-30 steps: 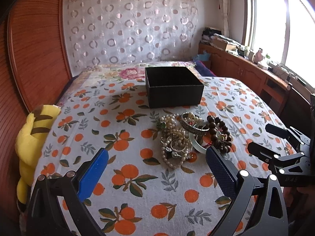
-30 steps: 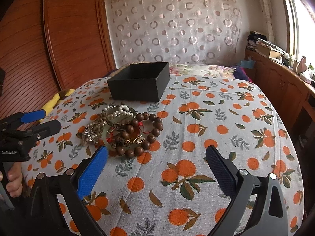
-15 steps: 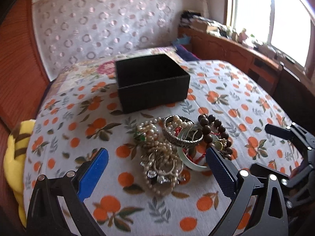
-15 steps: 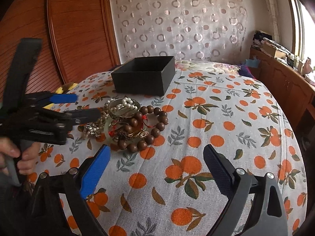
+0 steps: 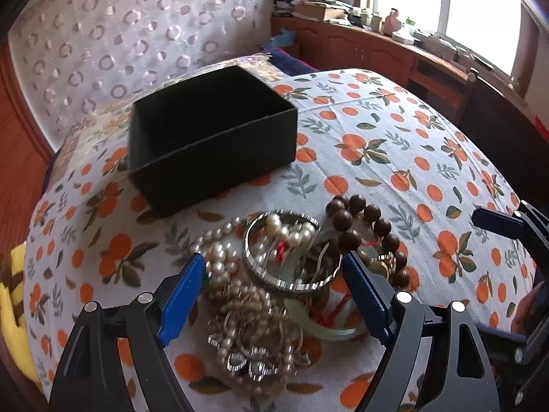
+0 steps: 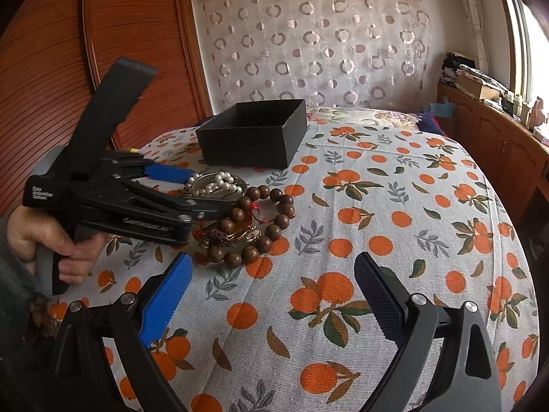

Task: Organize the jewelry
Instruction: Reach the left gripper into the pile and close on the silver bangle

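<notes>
A pile of jewelry lies on the orange-print cloth: a silver bangle with pearls inside, pearl strands, a jade bangle and a brown wooden bead bracelet. An open, empty-looking black box stands behind the pile. My left gripper is open, its fingers straddling the silver bangle and pearls; it also shows in the right wrist view. My right gripper is open and empty, just in front of the bead bracelet.
The bed-like surface under the cloth drops off at its rounded edges. A yellow plush toy lies at the left edge. A wooden sideboard with clutter runs under the window on the right. A wooden wall stands at left.
My left gripper has moved forward and down onto the jewelry pile, now straddling the silver bangle. My right gripper has barely moved.
</notes>
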`<state>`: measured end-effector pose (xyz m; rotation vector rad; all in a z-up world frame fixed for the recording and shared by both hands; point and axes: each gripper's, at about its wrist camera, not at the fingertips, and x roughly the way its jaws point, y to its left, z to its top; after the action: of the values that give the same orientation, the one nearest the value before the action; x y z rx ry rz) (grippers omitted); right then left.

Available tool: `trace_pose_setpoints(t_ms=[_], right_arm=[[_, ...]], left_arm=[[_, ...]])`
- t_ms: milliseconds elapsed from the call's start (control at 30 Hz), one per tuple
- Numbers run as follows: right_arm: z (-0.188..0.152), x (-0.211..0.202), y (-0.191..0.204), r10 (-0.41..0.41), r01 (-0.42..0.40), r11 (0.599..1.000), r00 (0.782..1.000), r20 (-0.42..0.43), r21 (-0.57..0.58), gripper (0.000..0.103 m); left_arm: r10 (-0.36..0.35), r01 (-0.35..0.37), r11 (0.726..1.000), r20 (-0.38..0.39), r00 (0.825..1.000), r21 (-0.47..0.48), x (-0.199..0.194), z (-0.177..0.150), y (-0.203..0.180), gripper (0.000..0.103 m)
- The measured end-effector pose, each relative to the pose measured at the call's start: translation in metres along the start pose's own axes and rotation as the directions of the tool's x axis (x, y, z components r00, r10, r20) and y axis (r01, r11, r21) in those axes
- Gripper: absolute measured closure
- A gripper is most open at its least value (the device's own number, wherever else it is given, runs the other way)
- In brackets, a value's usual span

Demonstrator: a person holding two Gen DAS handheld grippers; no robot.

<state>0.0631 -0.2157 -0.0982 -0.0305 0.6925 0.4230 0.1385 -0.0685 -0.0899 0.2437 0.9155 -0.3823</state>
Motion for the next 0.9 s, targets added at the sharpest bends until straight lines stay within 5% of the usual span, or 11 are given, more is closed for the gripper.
trace_pose_setpoints(t_ms=[400, 567, 700, 833, 900], right_arm=[[0.0, 0.001, 0.006, 0.006, -0.006, 1.0, 1.0, -0.002, -0.001, 0.007], [0.0, 0.002, 0.006, 0.007, -0.007, 1.0, 1.0, -0.004, 0.0, 0.007], [0.0, 0.004, 0.011, 0.006, -0.006, 1.0, 1.0, -0.01, -0.009, 0.007], [0.0, 0.006, 0.012, 0.006, -0.006, 1.0, 1.0, -0.009, -0.008, 0.007], [0.0, 0.006, 0.014, 0.007, -0.007, 1.0, 1.0, -0.009, -0.008, 0.007]], left_arm=[[-0.005, 0.005, 1.0, 0.037, 0.999, 0.018, 0.001, 0.0, -0.001, 0.043], [-0.015, 0.018, 0.999, 0.079, 0.997, -0.037, -0.014, -0.006, 0.003, 0.068], [0.0, 0.002, 1.0, 0.076, 0.997, -0.019, -0.015, -0.005, 0.0, 0.068], [0.018, -0.018, 1.0, 0.084, 0.996, 0.005, -0.014, 0.005, 0.001, 0.045], [0.011, -0.012, 1.0, 0.072, 0.997, 0.01, -0.01, 0.011, 0.003, 0.042]])
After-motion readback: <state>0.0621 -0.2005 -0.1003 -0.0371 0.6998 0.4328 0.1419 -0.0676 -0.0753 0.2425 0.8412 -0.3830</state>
